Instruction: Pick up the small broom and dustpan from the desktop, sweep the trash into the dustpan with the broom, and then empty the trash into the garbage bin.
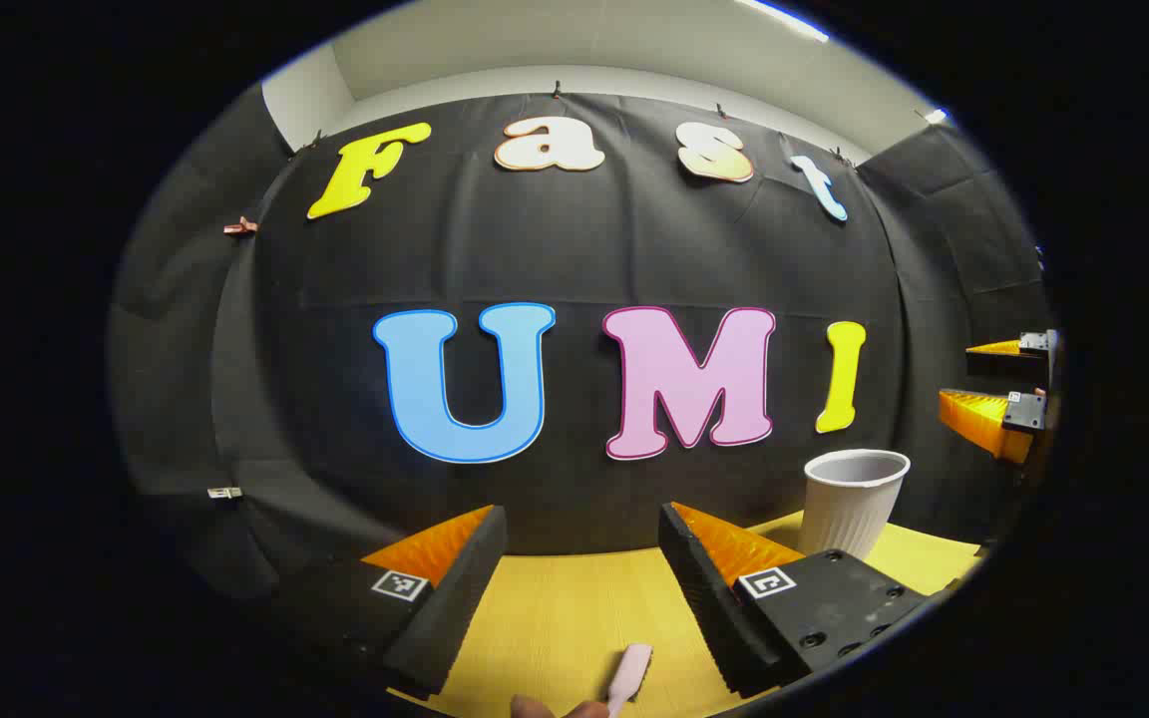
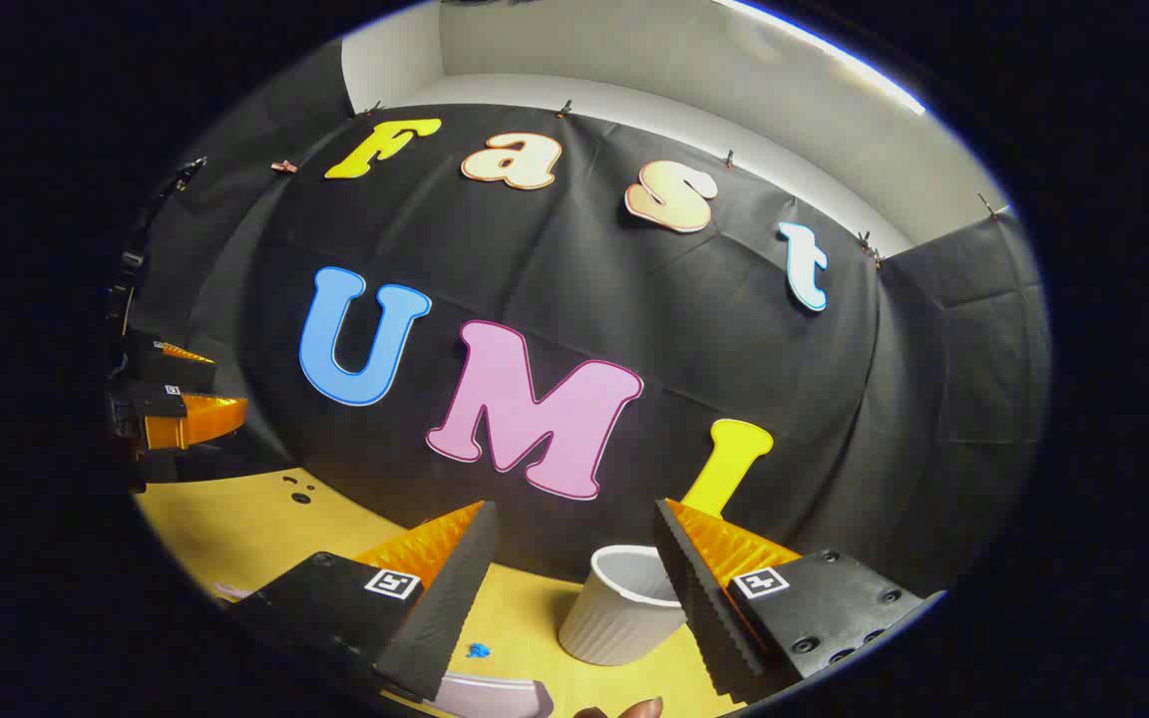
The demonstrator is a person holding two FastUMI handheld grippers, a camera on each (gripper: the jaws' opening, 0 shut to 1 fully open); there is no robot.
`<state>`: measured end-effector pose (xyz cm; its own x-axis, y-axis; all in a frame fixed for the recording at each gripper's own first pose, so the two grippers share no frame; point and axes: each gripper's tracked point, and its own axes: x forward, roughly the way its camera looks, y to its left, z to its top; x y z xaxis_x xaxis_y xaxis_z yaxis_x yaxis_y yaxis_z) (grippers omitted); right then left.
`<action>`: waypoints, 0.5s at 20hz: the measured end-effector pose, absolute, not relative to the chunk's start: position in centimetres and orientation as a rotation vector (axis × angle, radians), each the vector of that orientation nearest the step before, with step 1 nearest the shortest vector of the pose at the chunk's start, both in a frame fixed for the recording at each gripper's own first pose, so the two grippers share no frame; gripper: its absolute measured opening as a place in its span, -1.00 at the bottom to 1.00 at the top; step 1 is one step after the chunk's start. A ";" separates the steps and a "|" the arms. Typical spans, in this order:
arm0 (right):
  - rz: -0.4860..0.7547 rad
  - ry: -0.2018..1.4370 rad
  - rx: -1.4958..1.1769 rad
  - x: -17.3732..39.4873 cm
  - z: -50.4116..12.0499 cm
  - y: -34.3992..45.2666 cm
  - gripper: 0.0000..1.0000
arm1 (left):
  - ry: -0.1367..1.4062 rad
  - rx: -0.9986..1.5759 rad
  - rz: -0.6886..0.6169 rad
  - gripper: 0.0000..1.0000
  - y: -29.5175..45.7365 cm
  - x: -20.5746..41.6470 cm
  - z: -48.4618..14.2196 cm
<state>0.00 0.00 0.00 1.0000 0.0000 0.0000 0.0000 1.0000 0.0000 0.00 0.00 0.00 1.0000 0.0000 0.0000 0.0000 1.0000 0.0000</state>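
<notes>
Left gripper view: left gripper (image 1: 579,558) wide open, nothing between the fingers (image 1: 450,588), raised over the yellow table (image 1: 555,618). Near, between the fingers, a pale handle tip (image 1: 631,673), broom or dustpan not tellable. Right and farther, white ribbed bin (image 1: 854,499) upright on the table. Far right, the right gripper (image 1: 998,394), apart from everything.

Right gripper view: at far left the left gripper, off the table. Right gripper (image 2: 570,563) wide open, empty. Near the left finger (image 2: 440,608), blue trash (image 2: 478,650) and a pale dustpan edge (image 2: 500,693). Bin just beyond the right finger, partly hidden.
</notes>
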 end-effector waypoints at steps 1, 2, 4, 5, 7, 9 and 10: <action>0.007 -0.001 0.000 -0.1 0.0 0.2 0.95 | 0.002 -0.001 0.001 0.94 0.1 0.0 -0.2; 0.009 -0.002 0.000 0.0 0.1 0.2 0.94 | 0.003 -0.003 0.002 0.94 0.1 0.0 -0.1; 0.013 0.002 0.005 0.1 -0.1 0.1 0.92 | 0.004 -0.006 0.004 0.94 0.2 0.1 -0.3; 0.016 0.007 0.006 0.0 -0.2 0.2 0.94 | 0.004 -0.007 0.003 0.94 0.1 0.1 -0.3; 0.020 0.018 0.008 -0.1 -0.7 0.2 0.94 | 0.008 -0.005 -0.002 0.94 -0.1 0.0 -0.5; 0.027 0.031 0.011 -0.4 -1.1 0.3 0.95 | 0.006 -0.001 -0.007 0.94 -0.3 -0.1 -0.6; 0.032 0.039 0.014 -0.5 -1.2 0.4 0.95 | 0.006 0.002 -0.008 0.94 -0.4 -0.2 -0.5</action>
